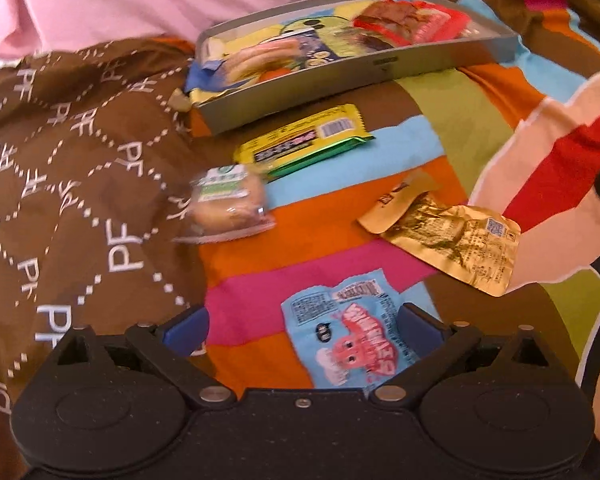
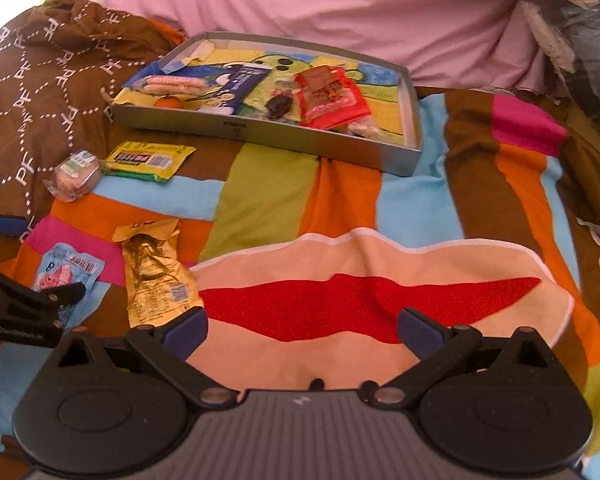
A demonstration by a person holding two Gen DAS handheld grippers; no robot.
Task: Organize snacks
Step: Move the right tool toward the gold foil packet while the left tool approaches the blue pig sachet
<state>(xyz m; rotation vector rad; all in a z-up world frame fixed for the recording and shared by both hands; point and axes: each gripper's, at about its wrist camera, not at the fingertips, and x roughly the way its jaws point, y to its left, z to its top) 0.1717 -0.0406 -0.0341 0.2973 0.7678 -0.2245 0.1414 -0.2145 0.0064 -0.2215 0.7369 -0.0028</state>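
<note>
The left gripper (image 1: pixel 302 330) has its fingers spread apart over a blue candy packet (image 1: pixel 342 340), partly hidden by the right finger. Only the right wrist view shows the right gripper (image 2: pixel 302 330), fingers apart over bare bedspread (image 2: pixel 268 196). Beyond the fingers, a yellow bar (image 1: pixel 304 142) lies crosswise before the grey tray (image 2: pixel 260 134).

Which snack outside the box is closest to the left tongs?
The light blue packet with the pink cartoon lies right between the open left tongs. The gold pouch, yellow-green bar and clear-wrapped bun lie farther off.
</note>
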